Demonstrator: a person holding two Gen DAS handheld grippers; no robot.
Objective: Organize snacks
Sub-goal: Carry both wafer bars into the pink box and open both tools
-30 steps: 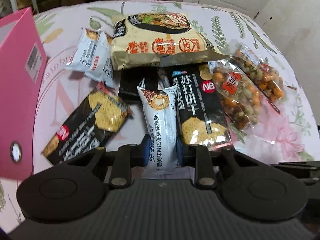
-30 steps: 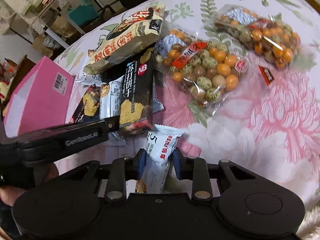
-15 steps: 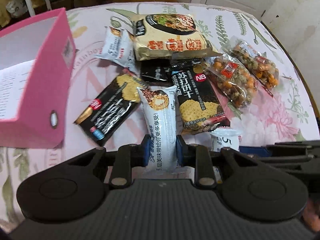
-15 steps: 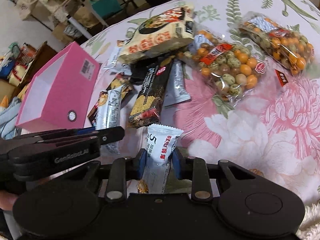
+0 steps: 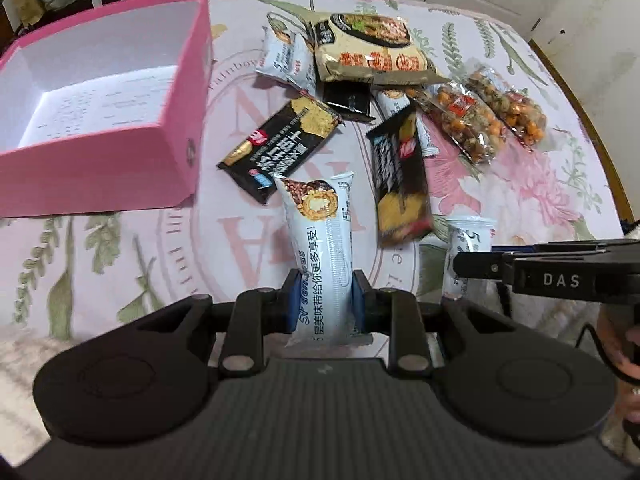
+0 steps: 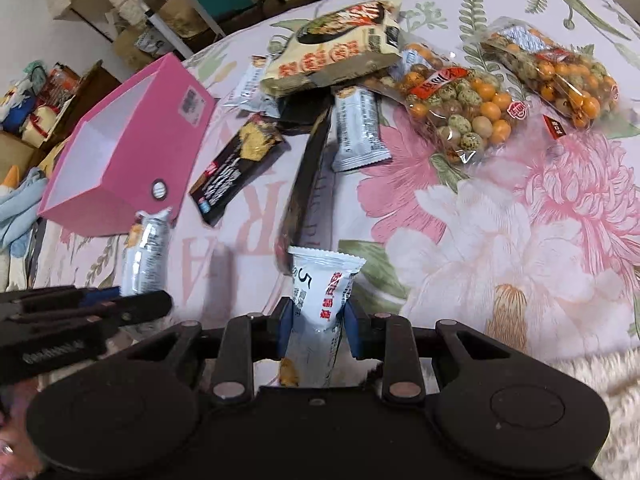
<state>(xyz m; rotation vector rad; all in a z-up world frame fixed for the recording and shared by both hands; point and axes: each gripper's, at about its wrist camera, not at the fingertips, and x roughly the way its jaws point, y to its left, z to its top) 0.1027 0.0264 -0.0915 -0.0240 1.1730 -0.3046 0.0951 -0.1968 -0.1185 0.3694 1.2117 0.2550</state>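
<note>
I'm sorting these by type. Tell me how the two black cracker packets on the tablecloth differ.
The black cracker packet nearer the pink box lies flat, face up, its gold cracker picture toward the far end. The black cracker packet nearer the clear nut bags sits tipped up on one long edge, blurred, with its cracker picture at the near end. The first lies angled toward the box; the second runs roughly straight away. Both appear to be the same brand, and neither is held.

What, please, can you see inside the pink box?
The pink box holds no snacks in view: only its white lining with faint printed text on the floor. Its near wall hides the front strip of the floor.
</note>
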